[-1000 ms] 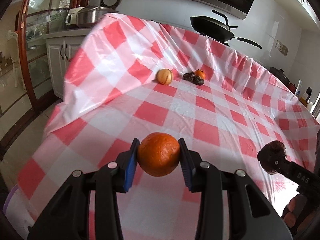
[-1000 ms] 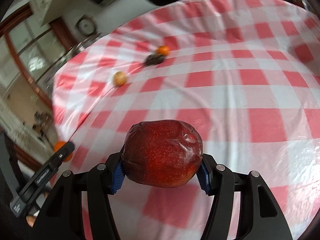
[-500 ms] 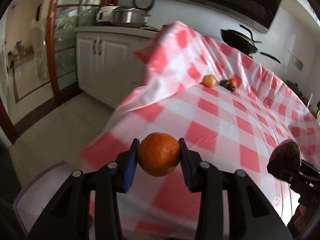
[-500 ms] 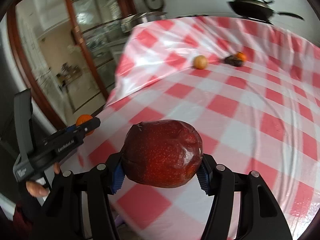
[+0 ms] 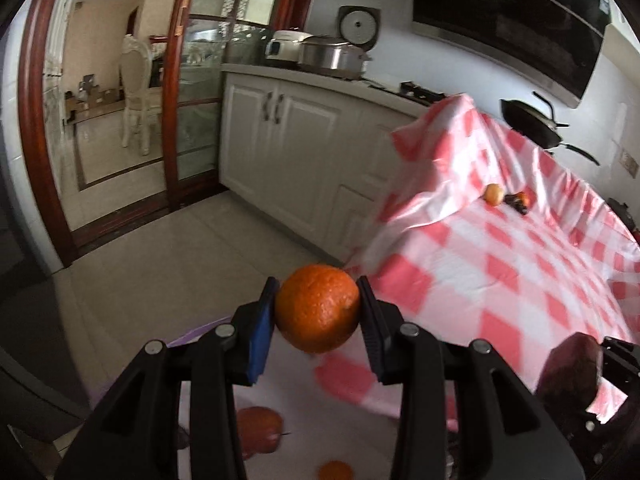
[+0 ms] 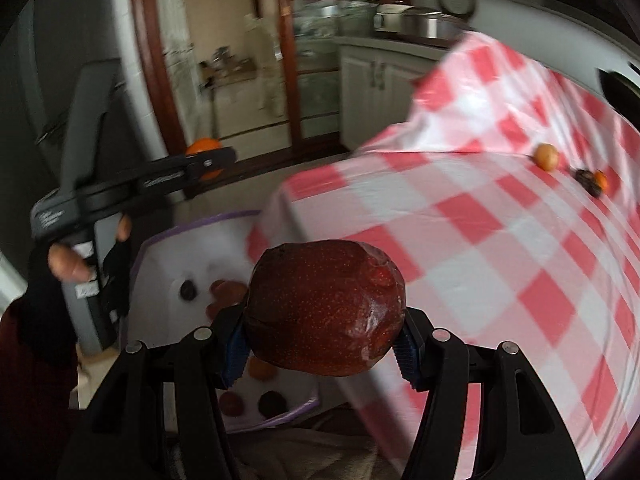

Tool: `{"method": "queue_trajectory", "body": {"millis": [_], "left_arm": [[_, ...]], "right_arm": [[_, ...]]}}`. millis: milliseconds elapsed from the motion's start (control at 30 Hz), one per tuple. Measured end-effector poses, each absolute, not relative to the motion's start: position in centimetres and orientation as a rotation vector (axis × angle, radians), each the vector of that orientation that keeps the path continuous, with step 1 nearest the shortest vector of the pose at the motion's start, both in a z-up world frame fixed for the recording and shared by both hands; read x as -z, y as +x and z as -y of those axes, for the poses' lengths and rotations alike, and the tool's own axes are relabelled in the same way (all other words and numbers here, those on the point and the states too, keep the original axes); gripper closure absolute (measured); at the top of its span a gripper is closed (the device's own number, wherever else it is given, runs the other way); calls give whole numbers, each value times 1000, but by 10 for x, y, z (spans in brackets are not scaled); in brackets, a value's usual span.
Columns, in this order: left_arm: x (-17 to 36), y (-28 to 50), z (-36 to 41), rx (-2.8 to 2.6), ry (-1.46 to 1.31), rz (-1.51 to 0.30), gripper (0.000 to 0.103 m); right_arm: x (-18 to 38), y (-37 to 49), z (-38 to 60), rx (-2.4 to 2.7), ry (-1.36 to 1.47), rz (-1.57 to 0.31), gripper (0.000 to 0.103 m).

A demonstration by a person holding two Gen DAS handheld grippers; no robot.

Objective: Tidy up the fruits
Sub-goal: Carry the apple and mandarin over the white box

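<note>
Sitting between left claw (image 5: 318, 312) pads: orange (image 5: 318, 308)

Black tool (image 5: 318, 312) arms, blue pads (image 5: 262, 326), silver screws, dark sleeve.

Tray (image 6: 160, 248) fruit behind claws, blurred

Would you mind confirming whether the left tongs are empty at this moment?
No, the left tongs are shut on an orange, which sits squeezed between the two pads out beyond the edge of the checked tablecloth.
</note>
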State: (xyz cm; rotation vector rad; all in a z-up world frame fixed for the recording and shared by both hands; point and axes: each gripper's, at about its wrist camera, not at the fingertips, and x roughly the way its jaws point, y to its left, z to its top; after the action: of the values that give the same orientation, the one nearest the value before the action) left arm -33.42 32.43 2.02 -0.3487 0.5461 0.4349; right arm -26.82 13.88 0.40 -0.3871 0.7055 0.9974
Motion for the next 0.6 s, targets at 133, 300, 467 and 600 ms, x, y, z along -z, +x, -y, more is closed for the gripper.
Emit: {"method": "queue_trajectory", "body": {"millis": [133,300,467,600], "left_arm": [[-2,-347,-341,-490,-325,-597,64],[25,-349,-356,-532,-318,-680,64],[58,-347,-360,-541,-267,-815,64],[90,-353,-355,-535,-216,-962,64]], "right_arm": [[9,-284,-155,-1071,-451,-730,44],[38,-310,-184,-1157,-579,-766,44],[68,-329,-210,-1216,-700,-819,44],[97,-334,-236,-1218,-805,-854,44]]}}
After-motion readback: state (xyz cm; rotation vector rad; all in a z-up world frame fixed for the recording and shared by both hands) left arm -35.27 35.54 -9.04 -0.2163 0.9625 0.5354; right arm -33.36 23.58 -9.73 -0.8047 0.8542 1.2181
